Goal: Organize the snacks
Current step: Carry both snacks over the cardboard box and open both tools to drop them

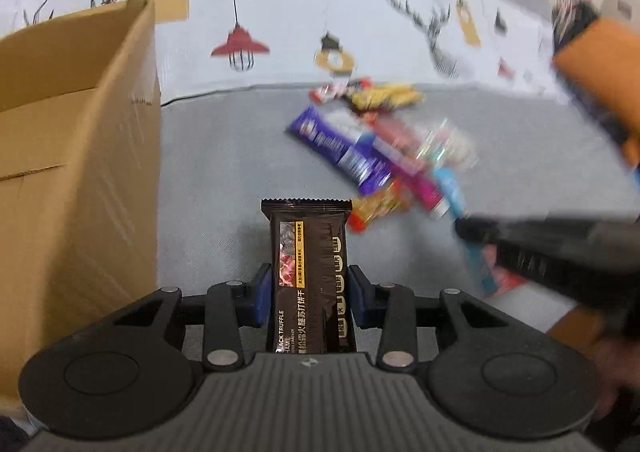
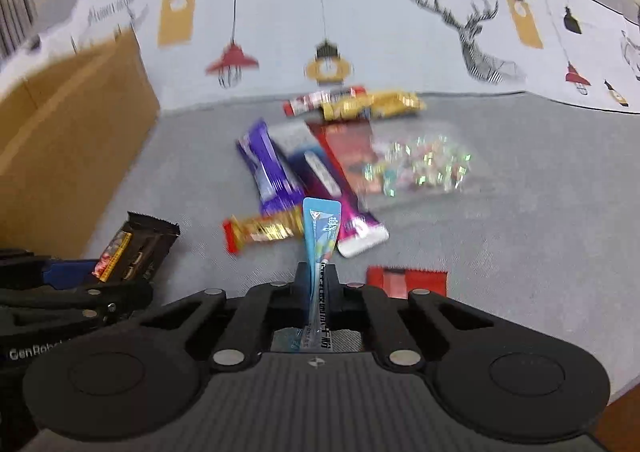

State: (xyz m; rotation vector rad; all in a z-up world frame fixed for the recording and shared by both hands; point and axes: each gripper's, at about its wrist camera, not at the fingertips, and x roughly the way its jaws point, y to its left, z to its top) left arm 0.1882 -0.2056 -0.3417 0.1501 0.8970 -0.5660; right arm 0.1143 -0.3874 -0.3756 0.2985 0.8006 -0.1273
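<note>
left wrist view: left tool (image 1: 308, 292) clamps brown cracker pack (image 1: 308, 272) endwise, cardboard box (image 1: 76, 156) at 9 o'clock, likely its destination. right tool (image 2: 318, 284) pinches thin blue sachet (image 2: 320, 228).

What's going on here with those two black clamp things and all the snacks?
A person is sorting snacks with a handheld gripper in each hand. The left gripper is clamped on a dark brown cracker packet, next to an open cardboard box. The right gripper pinches a thin light-blue sachet. The remaining snack pile lies on the grey cloth surface, and a red packet sits apart near the right gripper.
</note>
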